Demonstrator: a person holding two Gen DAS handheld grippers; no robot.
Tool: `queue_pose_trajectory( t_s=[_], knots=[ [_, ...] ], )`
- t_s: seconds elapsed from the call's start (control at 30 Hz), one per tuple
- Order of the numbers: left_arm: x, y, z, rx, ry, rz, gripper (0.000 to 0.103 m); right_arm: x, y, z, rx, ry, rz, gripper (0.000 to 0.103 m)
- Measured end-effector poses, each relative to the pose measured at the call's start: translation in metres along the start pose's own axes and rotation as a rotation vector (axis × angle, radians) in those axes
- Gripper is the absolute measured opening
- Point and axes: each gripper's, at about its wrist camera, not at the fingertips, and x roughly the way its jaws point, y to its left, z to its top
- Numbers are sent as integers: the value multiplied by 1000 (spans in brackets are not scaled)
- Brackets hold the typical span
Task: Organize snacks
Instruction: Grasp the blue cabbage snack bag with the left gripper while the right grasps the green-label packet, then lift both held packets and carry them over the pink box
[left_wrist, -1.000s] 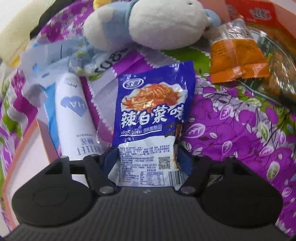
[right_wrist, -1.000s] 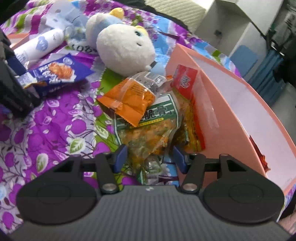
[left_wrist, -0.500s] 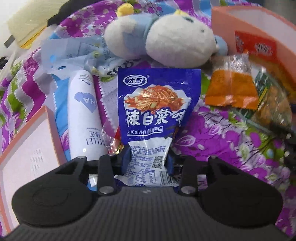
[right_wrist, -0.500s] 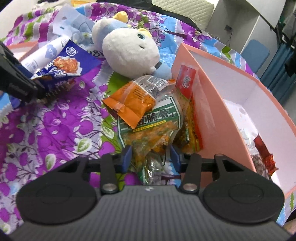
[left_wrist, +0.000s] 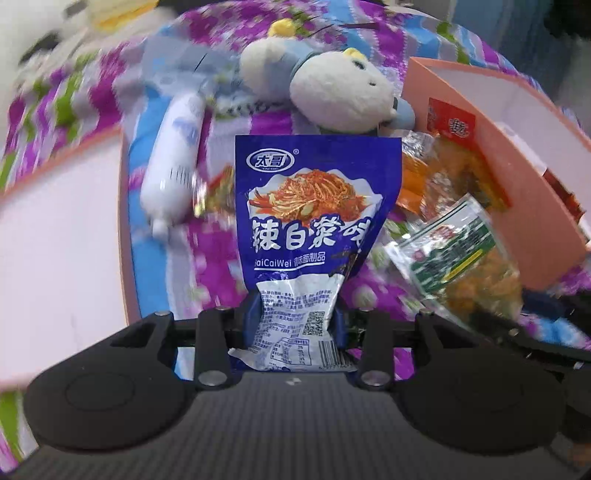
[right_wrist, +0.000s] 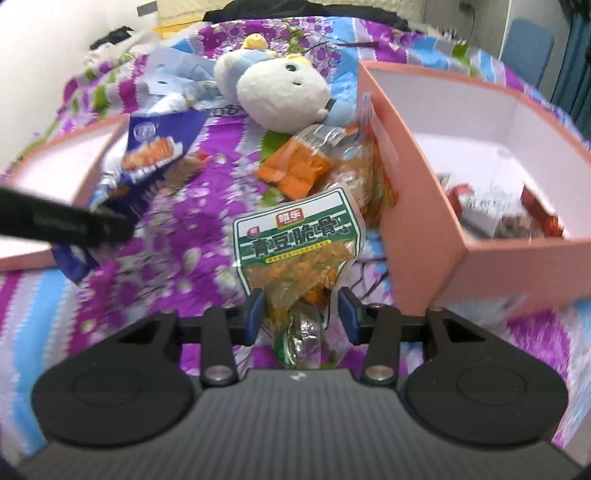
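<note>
A blue snack packet (left_wrist: 314, 206) with white Chinese lettering hangs upright in my left gripper (left_wrist: 295, 317), which is shut on its white lower end. The packet is off the purple flowered bedspread (left_wrist: 218, 266). My right gripper (right_wrist: 301, 312) is shut on the crumpled bottom of a green-and-clear bean snack packet (right_wrist: 295, 243), also raised. In the right wrist view the blue packet (right_wrist: 155, 155) shows at the left. An open pink box (right_wrist: 417, 229) stands right of the green packet, with several snacks inside.
A white and blue plush toy (right_wrist: 280, 92) lies behind the snacks. An orange packet (right_wrist: 295, 166) and more snacks lean on the pink box's wall. A white bottle (left_wrist: 173, 162) lies left of the blue packet. A second pink box or lid (left_wrist: 74, 240) sits at the left.
The left jaws closed on the blue packet and lifted it off the bedspread. The right gripper rose with the green packet, and the pink box's inside came into view.
</note>
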Motion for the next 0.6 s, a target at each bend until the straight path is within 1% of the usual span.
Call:
queue_pose_trajectory(
  t_s=[0.03,0.1,0.13,0.2,0.33,0.4,0.5,0.6],
  knots=[
    [-3,0,-6,-32,13,-4,44,-5,-2,-3,20,10,33,46],
    [-9,3,-18,-130,58,-30,44,-13,-6,-6,63,44,73,46],
    [-11,3,-24,-162,77,-38,44,-18,-8,-8,81,51,95,46],
    [-17,-2,-35,-182,87,-10,44,-28,-10,-15,84,36,136,46],
    [-19,-12,-59,-246,115,-4,44,-28,-15,-27,107,55,191,46],
    [-15,-11,-70,-294,133,-15,44,-26,-17,-34,98,62,209,46],
    [-12,-11,-85,-355,136,-5,44,-21,-17,-43,55,63,207,47],
    [-14,-9,-94,-405,114,-2,44,-17,-16,-50,16,56,223,49]
  ],
)
